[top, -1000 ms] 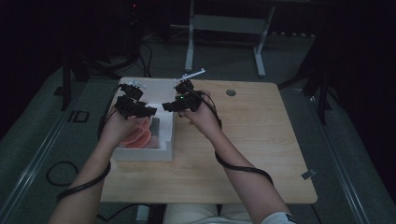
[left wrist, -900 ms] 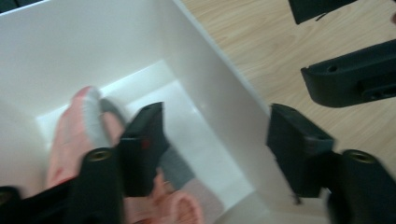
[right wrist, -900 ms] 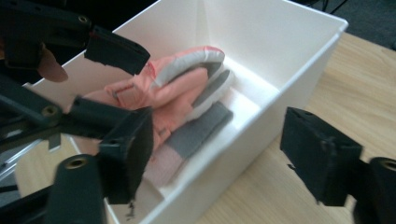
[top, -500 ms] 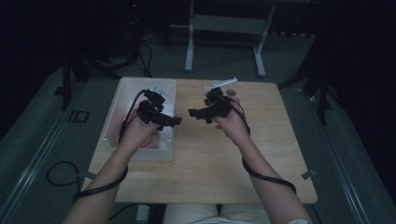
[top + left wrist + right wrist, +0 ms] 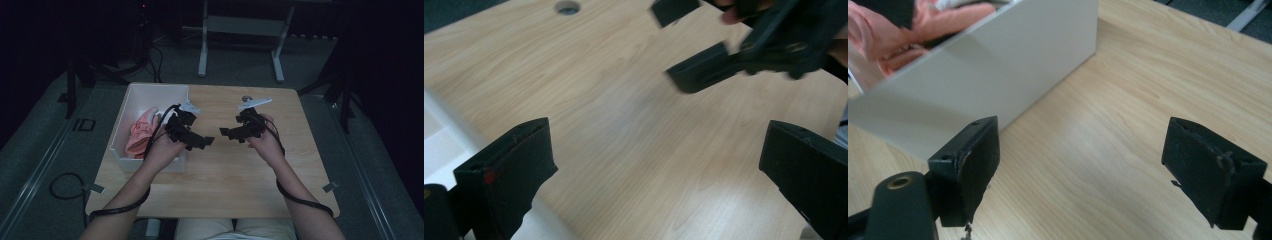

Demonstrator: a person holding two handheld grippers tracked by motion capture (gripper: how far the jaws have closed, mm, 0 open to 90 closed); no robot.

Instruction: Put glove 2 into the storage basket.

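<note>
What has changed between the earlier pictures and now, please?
Both hands have drawn away from the white bin and now hang over the bare table. The left gripper and right gripper face each other, their jaws just opened wide, with nothing between them. The pink cloth lies in the bin. Bin and table have stayed put.

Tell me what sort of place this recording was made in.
Probably a dim lab or studio set up for recording, not a home. A bare light wooden table stands on grey carpet, black cables trail across the floor, and grey metal stand legs rise behind it.
</note>
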